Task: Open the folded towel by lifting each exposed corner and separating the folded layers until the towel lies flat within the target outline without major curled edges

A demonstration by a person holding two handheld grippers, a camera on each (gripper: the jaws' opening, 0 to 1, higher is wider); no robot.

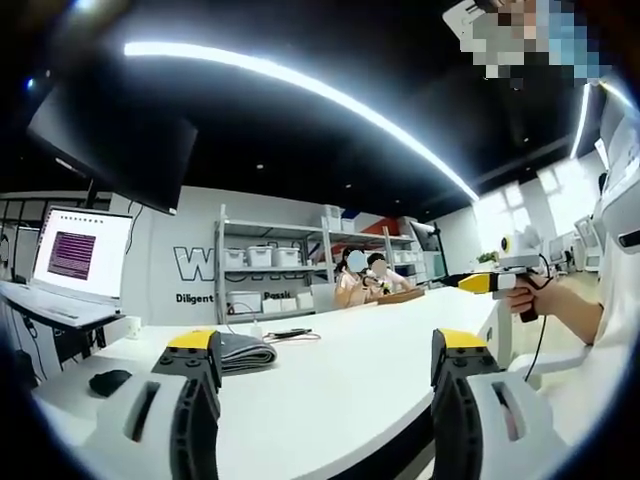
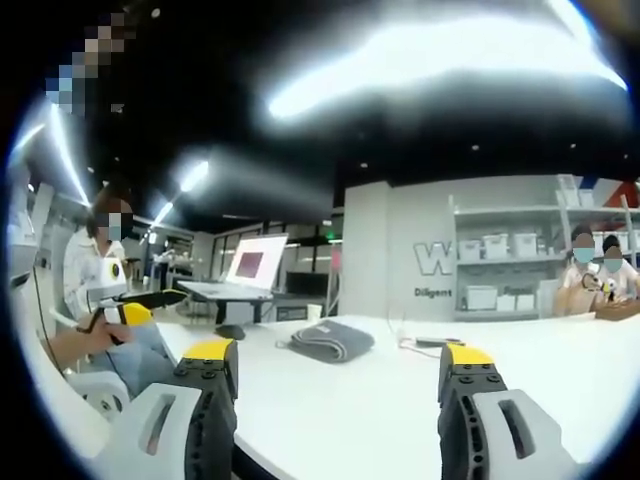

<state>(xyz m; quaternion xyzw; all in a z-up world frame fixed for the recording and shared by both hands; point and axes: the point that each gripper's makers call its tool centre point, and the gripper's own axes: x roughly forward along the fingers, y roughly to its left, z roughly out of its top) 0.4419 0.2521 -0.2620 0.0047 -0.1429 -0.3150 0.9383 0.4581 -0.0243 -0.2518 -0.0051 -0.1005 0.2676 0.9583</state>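
Grey folded towel (image 1: 245, 352) sits partly hidden behind left gripper (image 1: 325, 365).

I saw the towel (image 1: 243, 352) as a grey cloth, folded into a compact, thick bundle with stacked layers showing along its rounded edge. It lay on the white table (image 1: 350, 370), unopened, its corners all tucked in. In the right gripper view the towel (image 2: 332, 340) sat near the middle of the tabletop, a low mound with a slightly raised centre and soft, curved sides. I could not make out any target outline around it.
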